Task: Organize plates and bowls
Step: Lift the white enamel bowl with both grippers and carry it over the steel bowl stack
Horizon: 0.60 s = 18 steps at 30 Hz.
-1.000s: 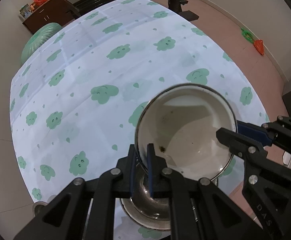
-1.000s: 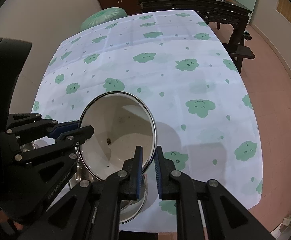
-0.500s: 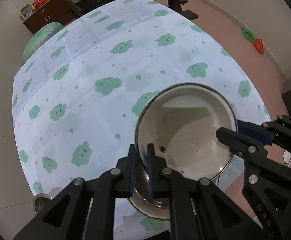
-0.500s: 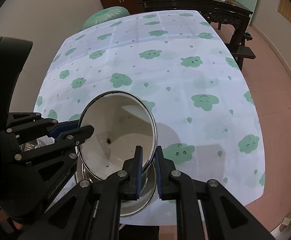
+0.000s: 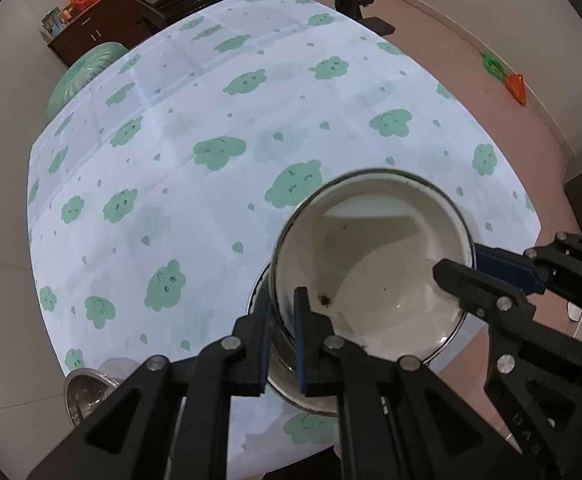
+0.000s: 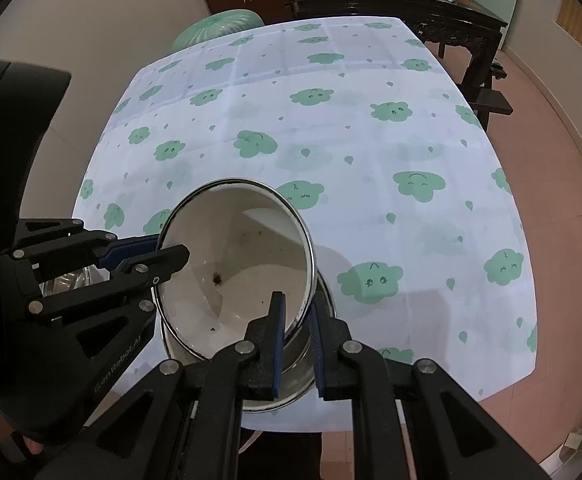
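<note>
In the left view our left tool [image 5: 281,330] clamps the white bowl [image 5: 375,268] at its seven o'clock rim over a steel bowl [image 5: 275,376] near the counter [image 5: 211,200] edge, and in the right view our right tool [image 6: 295,340] pinches its five o'clock rim, so we judge stacking unfinished, another steel bowl [image 5: 85,390] waiting.

Glossy white enamel bowl [image 5: 375,264] with metal rim; smooth printed tablecloth [image 5: 195,120].

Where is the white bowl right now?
The white bowl is up between both grippers, the left gripper and right gripper each pinching its rim, just above a metal bowl at the table's near edge.
</note>
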Tool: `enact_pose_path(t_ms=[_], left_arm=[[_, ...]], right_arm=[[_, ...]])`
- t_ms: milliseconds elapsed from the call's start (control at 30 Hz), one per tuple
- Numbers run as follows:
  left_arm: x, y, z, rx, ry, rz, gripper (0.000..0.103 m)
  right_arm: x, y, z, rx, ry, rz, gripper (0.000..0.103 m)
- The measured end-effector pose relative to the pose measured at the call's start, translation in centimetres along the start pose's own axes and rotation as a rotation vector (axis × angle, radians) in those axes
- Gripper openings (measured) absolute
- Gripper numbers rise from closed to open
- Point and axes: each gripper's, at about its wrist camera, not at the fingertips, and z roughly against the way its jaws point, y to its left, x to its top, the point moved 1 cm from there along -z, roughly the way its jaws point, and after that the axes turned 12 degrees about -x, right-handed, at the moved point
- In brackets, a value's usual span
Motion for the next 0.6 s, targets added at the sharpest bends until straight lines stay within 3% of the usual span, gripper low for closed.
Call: enact_pose_path(t_ms=[600], left_arm=[[-2.6,0.0,-0.2,-0.006,0.025,-0.004,0.007]], right_arm=[[-2.3,1.2,0.1,0.011,0.026,-0.004,0.014]])
